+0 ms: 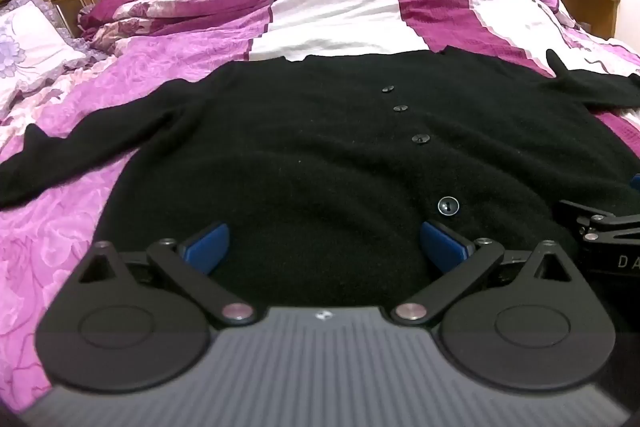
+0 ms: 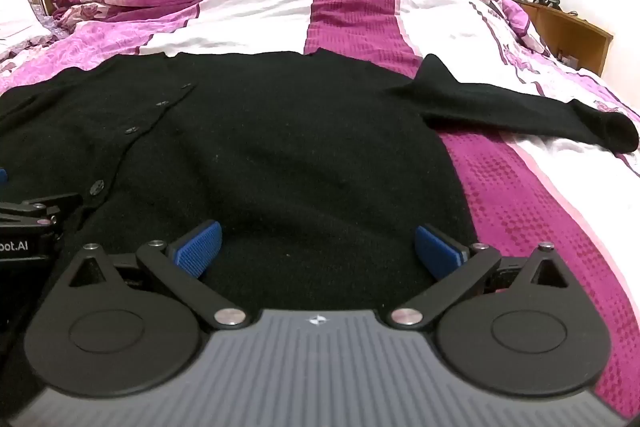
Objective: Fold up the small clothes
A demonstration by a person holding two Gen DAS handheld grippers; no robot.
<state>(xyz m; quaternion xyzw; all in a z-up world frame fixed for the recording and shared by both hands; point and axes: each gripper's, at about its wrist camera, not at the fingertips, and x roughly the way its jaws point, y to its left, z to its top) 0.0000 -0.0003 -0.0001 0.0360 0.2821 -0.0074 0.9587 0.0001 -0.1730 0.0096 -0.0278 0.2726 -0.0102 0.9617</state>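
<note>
Black cardigan [image 1: 320, 155] flat on bedspread [image 1: 332, 15]; left gripper [image 1: 324, 247], right gripper [image 2: 316, 245] both wide open, empty.

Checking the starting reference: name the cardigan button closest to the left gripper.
The lowest button, largest in the left wrist view, just beyond the left gripper; the other three run farther up the cardigan.

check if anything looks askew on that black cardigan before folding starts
Mostly tidy: the black cardigan lies flat and buttoned on the bedspread. Only its sleeve tips stand out, each kinked into a raised peak instead of lying flat.
</note>
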